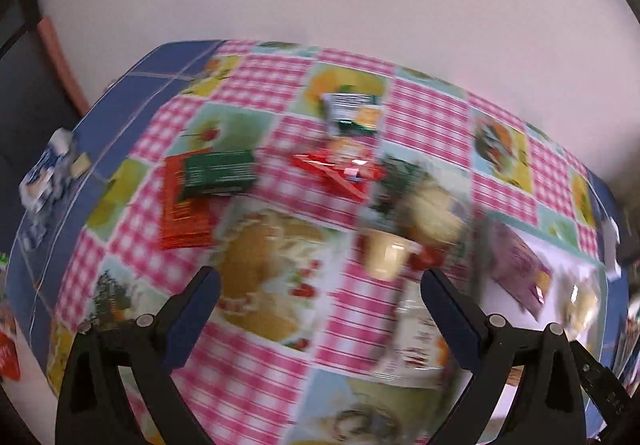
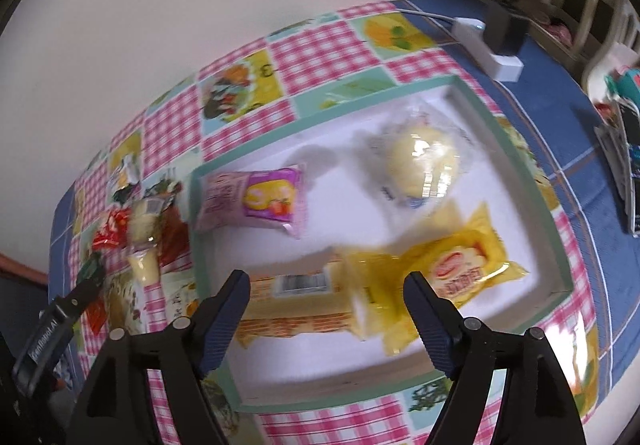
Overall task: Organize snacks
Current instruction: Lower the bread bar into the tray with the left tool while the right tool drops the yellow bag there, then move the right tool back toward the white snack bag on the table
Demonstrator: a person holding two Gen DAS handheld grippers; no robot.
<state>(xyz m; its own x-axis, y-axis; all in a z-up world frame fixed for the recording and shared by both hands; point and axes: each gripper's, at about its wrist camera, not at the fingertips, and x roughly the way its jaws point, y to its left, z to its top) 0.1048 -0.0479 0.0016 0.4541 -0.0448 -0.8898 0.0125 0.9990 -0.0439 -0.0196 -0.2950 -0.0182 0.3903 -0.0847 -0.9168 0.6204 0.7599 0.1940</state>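
My right gripper [image 2: 328, 285] is open over a white tray with a green rim [image 2: 512, 165]. Below its fingers lie an orange packet with a barcode [image 2: 296, 301] and a yellow packet [image 2: 460, 269], flat in the tray; the pads touch neither. A purple packet [image 2: 256, 201] and a round bun in clear wrap [image 2: 420, 161] lie further in. My left gripper [image 1: 320, 285] hangs open over the checked cloth, nothing between its fingers. Beyond it lie a red-and-green packet [image 1: 200, 185], a red wrapper [image 1: 336, 169], a green-and-white packet [image 1: 348, 109], a wrapped bun [image 1: 424, 205] and a small cream cup [image 1: 384, 253].
A white power strip [image 2: 488, 49] with a black adapter [image 2: 504, 29] sits on the blue cloth behind the tray. Magazines or boxes [image 2: 628, 165] lie at the far right. A blue-and-white packet [image 1: 48, 169] rests near the table's left edge. The wall runs close behind.
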